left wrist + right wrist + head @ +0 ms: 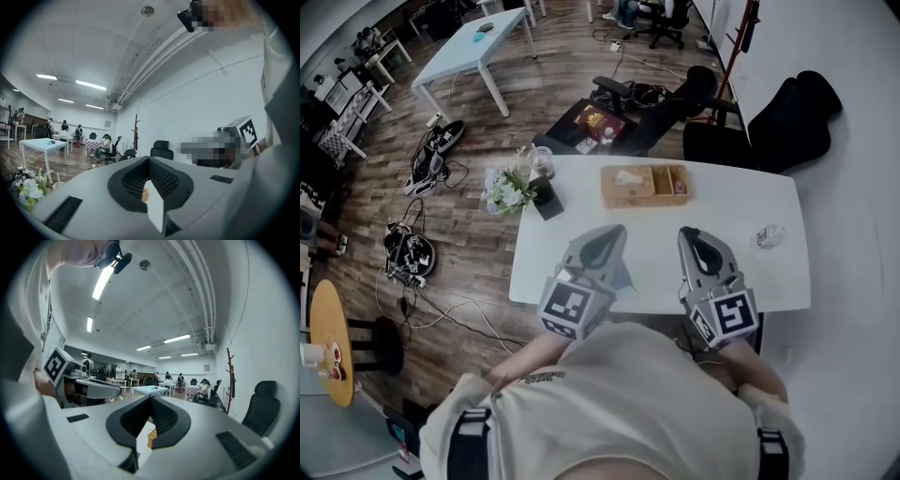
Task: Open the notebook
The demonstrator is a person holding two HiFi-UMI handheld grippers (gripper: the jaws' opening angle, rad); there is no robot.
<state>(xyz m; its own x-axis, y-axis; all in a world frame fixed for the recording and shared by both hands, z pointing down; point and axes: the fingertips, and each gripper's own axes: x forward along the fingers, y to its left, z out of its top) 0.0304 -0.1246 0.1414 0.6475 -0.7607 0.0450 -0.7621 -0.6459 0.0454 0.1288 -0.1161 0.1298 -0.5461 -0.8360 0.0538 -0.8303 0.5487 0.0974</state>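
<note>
Left gripper (616, 232), right gripper (690, 232), both closed over table's (666, 258) near edge, tray (645, 202) opposite

Floor: dark wood planks (487, 141), loose cables (412, 253) lying on them. White bench (656, 225) with black office chairs (787, 117) behind it. Light-blue table (473, 52) farther off (people seated beyond). White wall (197, 103), coat stand (230, 376) beside it. Ceiling strip lights (105, 282) lit.

Ceiling strip lights (104, 280) give bright, even light, and the white tabletop (661, 220) is nearly washed out. Fisheye bends straight lines, corners vignette black, and the left hand-held gripper (149, 161) looks soft up close.
</note>
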